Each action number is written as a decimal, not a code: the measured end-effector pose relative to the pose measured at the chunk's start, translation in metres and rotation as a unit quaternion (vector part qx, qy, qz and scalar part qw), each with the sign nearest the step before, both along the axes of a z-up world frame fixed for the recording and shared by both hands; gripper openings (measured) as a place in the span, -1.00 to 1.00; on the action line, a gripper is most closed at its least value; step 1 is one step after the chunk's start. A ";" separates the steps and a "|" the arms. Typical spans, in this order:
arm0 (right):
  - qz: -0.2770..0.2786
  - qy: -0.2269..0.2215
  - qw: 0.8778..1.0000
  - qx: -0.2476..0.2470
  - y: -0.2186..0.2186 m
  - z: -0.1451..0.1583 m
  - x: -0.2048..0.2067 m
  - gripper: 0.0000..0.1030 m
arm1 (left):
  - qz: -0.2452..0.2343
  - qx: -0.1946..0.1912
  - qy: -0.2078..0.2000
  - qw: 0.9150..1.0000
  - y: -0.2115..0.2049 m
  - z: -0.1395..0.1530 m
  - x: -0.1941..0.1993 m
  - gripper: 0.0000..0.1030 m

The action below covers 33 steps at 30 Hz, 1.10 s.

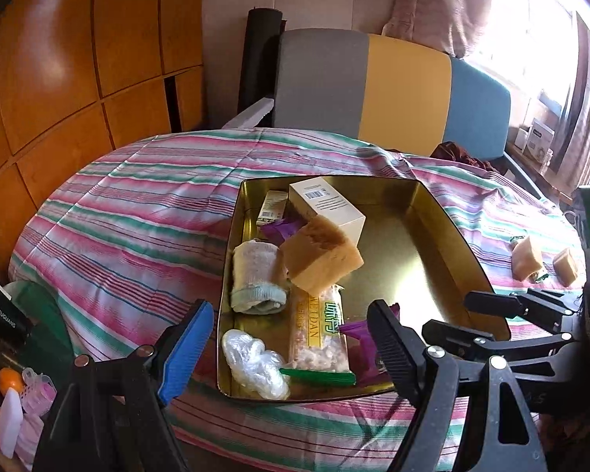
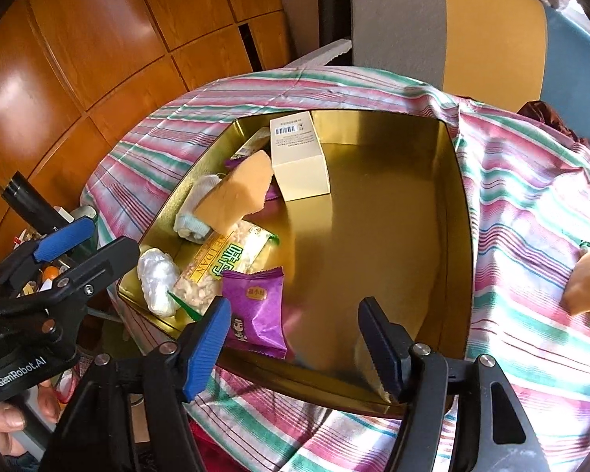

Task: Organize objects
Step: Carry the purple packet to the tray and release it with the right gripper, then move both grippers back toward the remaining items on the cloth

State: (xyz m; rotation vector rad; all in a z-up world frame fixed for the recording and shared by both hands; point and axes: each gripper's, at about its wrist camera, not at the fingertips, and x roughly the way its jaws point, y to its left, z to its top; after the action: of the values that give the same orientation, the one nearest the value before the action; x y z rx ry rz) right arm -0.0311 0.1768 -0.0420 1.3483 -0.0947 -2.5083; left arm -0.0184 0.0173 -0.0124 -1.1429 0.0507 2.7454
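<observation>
While our right tongs (image 2: 295, 338) and left tongs (image 1: 291, 342) gape empty over the tin (image 2: 462, 212), 2 sponge blocks (image 1: 527, 256) outside await collection; we judge.

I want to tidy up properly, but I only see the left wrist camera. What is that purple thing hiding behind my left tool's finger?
Observer: A purple snack packet with a cartoon figure on it, lying flat in the gold tin.
Operator: Is my right tool holding something?
Observer: No, it is open and empty, above the tin's bare floor.
Operator: Who holds the left tool?
Observer: A person's hand grips its handle.
</observation>
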 end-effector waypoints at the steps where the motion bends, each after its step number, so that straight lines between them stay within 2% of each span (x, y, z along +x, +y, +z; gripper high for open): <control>1: -0.002 0.004 1.000 0.002 0.002 0.002 0.001 0.32 | -0.001 -0.001 0.001 1.000 0.001 0.001 0.000 0.59; 10: -0.055 0.030 0.998 0.004 0.054 0.018 0.013 0.51 | -0.029 -0.008 0.006 1.000 0.025 0.007 0.001 0.59; 19: -0.118 0.036 0.992 0.003 0.117 0.024 0.026 0.53 | -0.069 -0.021 0.002 0.997 0.059 0.007 0.006 0.59; 33: -0.239 0.043 0.970 0.020 0.237 0.036 0.058 0.53 | -0.137 -0.033 0.002 0.990 0.116 0.007 0.013 0.59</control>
State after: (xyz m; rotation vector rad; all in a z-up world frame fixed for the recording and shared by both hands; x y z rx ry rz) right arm 0.0269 0.4140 -0.0061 1.3596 -0.3973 -2.9700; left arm -0.0058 0.1336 -0.0052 -1.0595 0.2797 2.5195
